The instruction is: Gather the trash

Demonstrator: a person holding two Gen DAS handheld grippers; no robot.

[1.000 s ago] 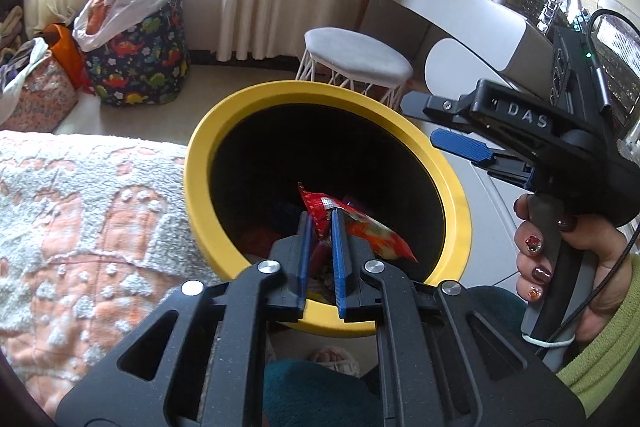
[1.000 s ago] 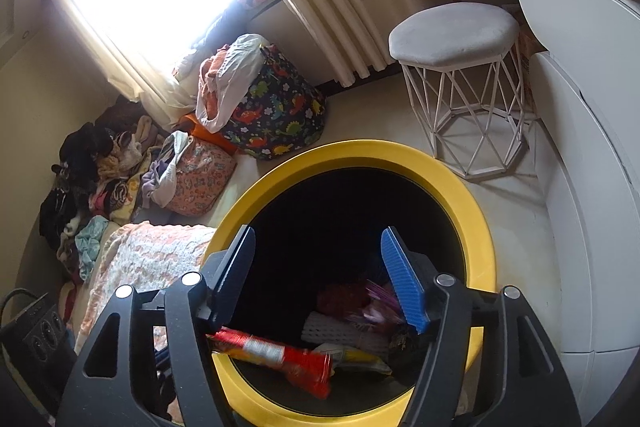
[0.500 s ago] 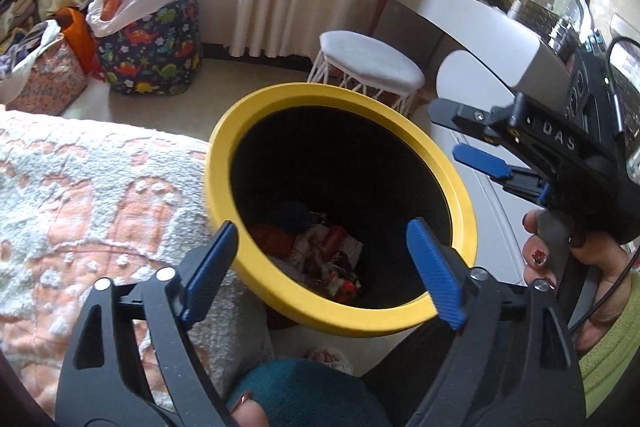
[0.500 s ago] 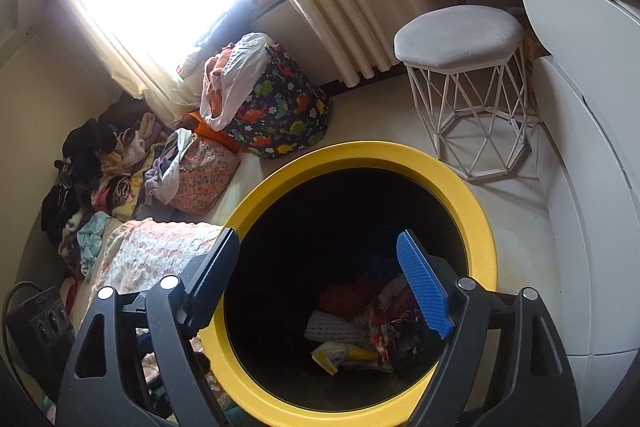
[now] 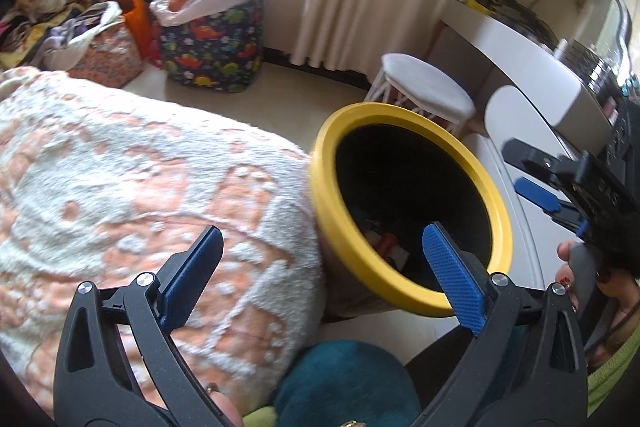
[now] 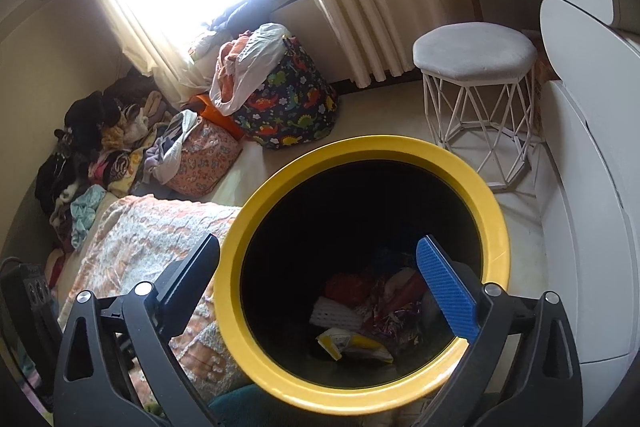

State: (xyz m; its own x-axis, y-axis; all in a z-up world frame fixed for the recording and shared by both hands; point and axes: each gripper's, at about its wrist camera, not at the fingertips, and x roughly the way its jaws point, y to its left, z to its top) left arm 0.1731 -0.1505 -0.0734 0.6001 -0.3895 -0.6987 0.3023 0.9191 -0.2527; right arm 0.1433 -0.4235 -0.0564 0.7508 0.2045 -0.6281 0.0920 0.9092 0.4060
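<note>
A yellow-rimmed bin (image 5: pixel 320 183) with a black inside stands beside the bed; it also shows in the right wrist view (image 6: pixel 236 259). Several crumpled wrappers (image 6: pixel 372 311) lie at its bottom, partly seen in the left wrist view (image 5: pixel 384 243). My left gripper (image 5: pixel 324 271) is open and empty, over the bed's edge and the bin's left rim. My right gripper (image 6: pixel 320 279) is open and empty, right above the bin's mouth; it also shows at the right edge of the left wrist view (image 5: pixel 536 193).
A white and orange fluffy blanket (image 5: pixel 140 179) covers the bed left of the bin. A white wire stool (image 6: pixel 476 55), a white desk (image 5: pixel 532 67), a dinosaur-print bag (image 6: pixel 288 99) and piles of clothes (image 6: pixel 100 147) stand around the floor.
My left gripper opened and dropped the red wrapper into the bin, then swung left toward the bed. My right gripper stayed open above the bin.
</note>
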